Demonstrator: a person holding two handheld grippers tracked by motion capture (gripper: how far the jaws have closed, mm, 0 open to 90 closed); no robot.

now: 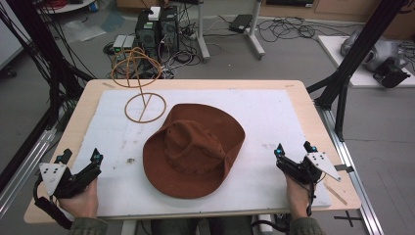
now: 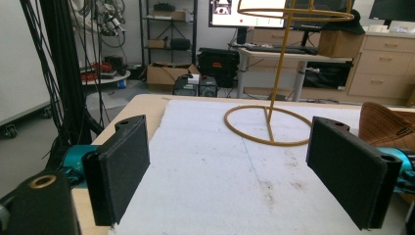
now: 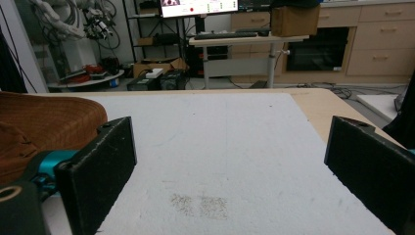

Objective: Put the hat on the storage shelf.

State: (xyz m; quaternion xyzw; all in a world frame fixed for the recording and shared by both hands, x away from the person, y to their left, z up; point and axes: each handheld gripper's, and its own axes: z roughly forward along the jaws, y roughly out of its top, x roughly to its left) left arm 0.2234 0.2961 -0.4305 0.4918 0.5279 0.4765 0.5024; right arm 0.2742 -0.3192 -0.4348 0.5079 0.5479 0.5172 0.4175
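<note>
Nearest me, at the table's front corners, I see my left gripper (image 1: 80,159) and right gripper (image 1: 293,149), each held in a hand, jaws spread wide with nothing between them. Both rest low over the white foam mat (image 1: 274,117) covering the pale wooden table (image 1: 313,112). Between them, mid-mat, sits the brown wide-brimmed felt hat (image 1: 195,149), crown up. Beyond it, toward the far left, stands the yellow-brown wire hat stand (image 1: 142,93), its ring base on the mat just beside the hat's brim.

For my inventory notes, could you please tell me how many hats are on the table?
1: the brown hat lies mid-table on the white mat, just right of the wire stand. None looks hidden.
</note>
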